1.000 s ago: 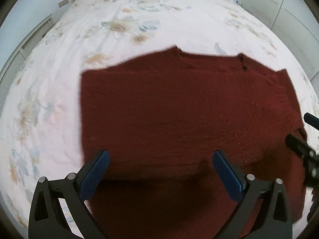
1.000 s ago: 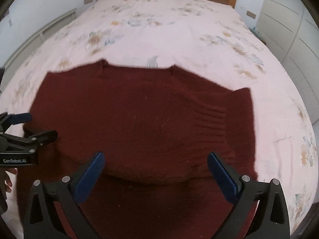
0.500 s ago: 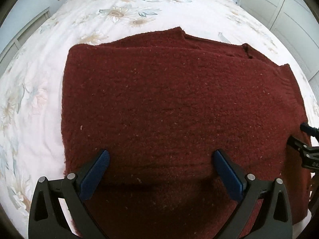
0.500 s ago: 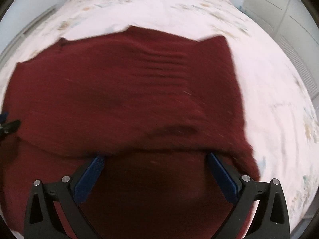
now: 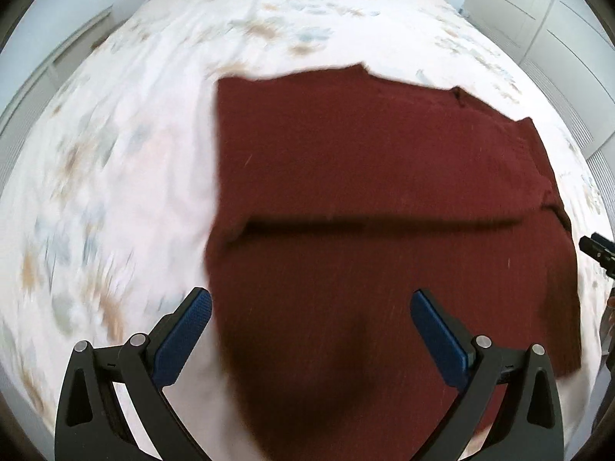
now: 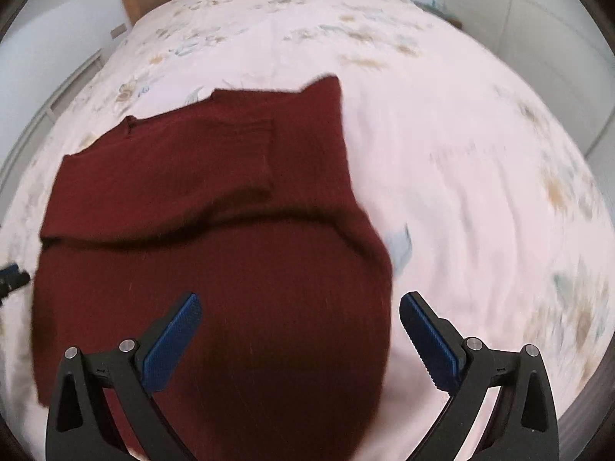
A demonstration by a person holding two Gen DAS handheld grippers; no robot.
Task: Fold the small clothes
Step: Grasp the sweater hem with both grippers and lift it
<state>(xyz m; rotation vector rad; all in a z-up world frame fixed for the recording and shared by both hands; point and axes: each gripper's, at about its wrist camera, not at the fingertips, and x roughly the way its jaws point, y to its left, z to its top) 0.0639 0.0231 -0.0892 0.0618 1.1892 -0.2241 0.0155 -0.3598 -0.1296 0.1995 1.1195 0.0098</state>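
Sweater lies on the bed, far part doubled toward us, its fold edge straight across, ready for another fold. Left claw and right claw gape wide, holding nothing. Half a second ago we hovered nearer; both have since drawn back.

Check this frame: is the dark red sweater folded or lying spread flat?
Folded. The sweater has an upper layer doubled over a lower one, ending in a shadowed edge across its width; a ribbed cuff lies on top.
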